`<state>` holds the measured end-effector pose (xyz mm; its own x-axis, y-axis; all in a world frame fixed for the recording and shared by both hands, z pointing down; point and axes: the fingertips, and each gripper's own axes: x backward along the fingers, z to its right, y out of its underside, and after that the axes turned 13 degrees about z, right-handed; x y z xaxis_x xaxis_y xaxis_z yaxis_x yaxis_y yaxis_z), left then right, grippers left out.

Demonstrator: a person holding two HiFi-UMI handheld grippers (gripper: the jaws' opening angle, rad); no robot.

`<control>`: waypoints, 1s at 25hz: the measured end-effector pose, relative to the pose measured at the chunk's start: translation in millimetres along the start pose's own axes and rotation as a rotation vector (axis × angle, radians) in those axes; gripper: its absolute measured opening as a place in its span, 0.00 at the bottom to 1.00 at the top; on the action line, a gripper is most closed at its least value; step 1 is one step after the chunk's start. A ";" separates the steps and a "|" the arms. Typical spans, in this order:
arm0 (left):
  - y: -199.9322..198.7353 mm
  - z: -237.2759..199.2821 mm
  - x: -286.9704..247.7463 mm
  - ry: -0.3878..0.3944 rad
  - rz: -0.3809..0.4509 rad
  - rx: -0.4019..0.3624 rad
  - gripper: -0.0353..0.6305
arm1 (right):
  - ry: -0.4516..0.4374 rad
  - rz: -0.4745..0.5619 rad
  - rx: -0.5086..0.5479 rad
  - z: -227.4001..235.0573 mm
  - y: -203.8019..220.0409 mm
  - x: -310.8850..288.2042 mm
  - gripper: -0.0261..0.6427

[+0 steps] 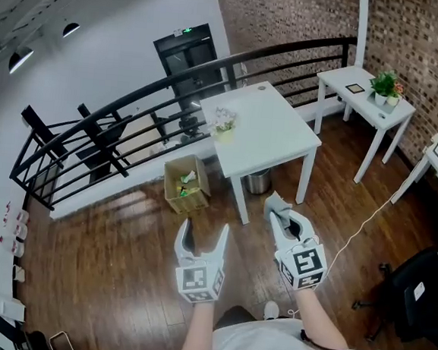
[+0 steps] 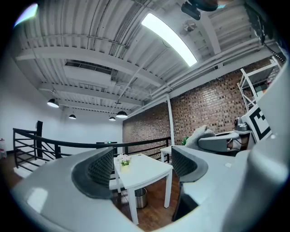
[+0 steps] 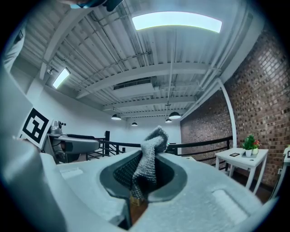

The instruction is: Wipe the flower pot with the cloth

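The person stands on the wood floor (image 1: 103, 275), at the bottom of the head view. Both grippers are held out flat in front.

The right gripper (image 1: 282, 218) is pinched tight on the cloth (image 1: 275, 204). In the right gripper view, the grey cloth sticks up from between the jaws. That leaves a loose end ready to rub with.

The left gripper (image 1: 205, 234) has its jaws apart in a V, with nothing in them. In the left gripper view, you can see the white table (image 2: 145, 172) right through the gap. I think this hand is kept free so it can hold the pot steady.

The pot (image 1: 223, 127) has pale flowers. It sits near the left edge of the table, in the upper middle of the head view. It is well apart from both grippers.

Another plant (image 1: 385, 87) stands on a small table (image 1: 357, 74) at the upper right, by the brick wall. I cannot be sure which one is to be wiped. Both grippers point at the nearer table, so I guess it is that pot.

No wiping has begun. The person needs to get close first. A box (image 1: 185, 183) and a bin (image 1: 258, 181) sit on the floor by the table legs, so the feet must go around them.
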<state>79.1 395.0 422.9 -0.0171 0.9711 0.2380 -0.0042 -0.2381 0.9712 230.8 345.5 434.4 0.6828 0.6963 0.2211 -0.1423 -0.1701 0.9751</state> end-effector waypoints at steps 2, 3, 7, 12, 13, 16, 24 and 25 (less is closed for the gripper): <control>9.0 0.9 -15.3 0.000 -0.009 0.001 0.66 | -0.015 -0.008 -0.001 7.9 8.3 -9.0 0.07; 13.7 0.3 -23.2 0.002 -0.013 0.003 0.66 | -0.018 -0.010 -0.002 11.9 12.8 -14.8 0.07; 33.9 -6.0 -58.9 0.020 -0.013 0.016 0.66 | -0.014 -0.033 -0.005 31.1 36.0 -45.0 0.07; 63.6 -45.6 -119.4 0.023 -0.009 0.060 0.66 | -0.014 -0.069 0.021 46.9 62.3 -101.7 0.07; 68.5 -54.1 -135.2 0.024 -0.004 0.072 0.66 | -0.012 -0.075 0.028 52.5 65.5 -116.2 0.07; 77.2 -76.4 -187.2 0.035 0.017 0.091 0.66 | -0.022 -0.085 0.046 72.0 71.0 -167.3 0.07; 100.0 -153.8 -273.1 0.068 0.012 0.117 0.66 | -0.042 -0.109 0.049 74.7 99.0 -291.7 0.07; 109.2 -163.4 -278.0 0.059 0.002 0.128 0.66 | -0.051 -0.122 0.045 71.6 108.9 -300.8 0.07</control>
<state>-80.0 96.4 461.5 -0.0762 0.9671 0.2427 0.1235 -0.2324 0.9647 61.3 67.6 472.9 0.7286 0.6779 0.0982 -0.0238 -0.1182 0.9927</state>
